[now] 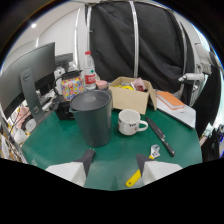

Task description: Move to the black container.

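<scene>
gripper (pixel 116 164) open, holding nothing | black container (pixel 92 118) upright on green table (pixel 50 145), just ahead of left finger, lid on | white mug (pixel 130 122) ahead-right | approach probably mostly done; final closing-in left, contact apparently not yet made

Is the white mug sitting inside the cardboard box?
No, the white ceramic mug stands on the green table in front of the open cardboard box, beside the tall dark grey lidded container.
</scene>
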A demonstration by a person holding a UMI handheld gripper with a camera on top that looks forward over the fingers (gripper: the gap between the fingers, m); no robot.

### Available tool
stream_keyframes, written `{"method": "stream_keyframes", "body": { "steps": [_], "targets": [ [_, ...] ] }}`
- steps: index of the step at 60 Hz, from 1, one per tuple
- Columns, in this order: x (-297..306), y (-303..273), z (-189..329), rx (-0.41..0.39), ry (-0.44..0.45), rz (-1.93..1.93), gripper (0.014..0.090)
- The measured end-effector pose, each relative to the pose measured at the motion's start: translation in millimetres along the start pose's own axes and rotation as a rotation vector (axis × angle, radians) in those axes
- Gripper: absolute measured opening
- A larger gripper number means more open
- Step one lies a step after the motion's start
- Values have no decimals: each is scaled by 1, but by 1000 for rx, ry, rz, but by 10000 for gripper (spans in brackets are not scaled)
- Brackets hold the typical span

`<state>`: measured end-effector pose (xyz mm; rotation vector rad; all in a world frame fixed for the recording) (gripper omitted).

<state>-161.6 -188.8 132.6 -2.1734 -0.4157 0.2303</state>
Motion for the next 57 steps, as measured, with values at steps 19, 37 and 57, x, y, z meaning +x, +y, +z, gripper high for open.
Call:
{"method": "stream_keyframes", "body": {
  "steps": [19,37,57],
  "targets": [
    [-37,-28,53,4,-19,26,849],
    [-60,-24,75,-35,-20,59,848],
    [-74,-20,73,-46,-37,74,845]
  ]
}}
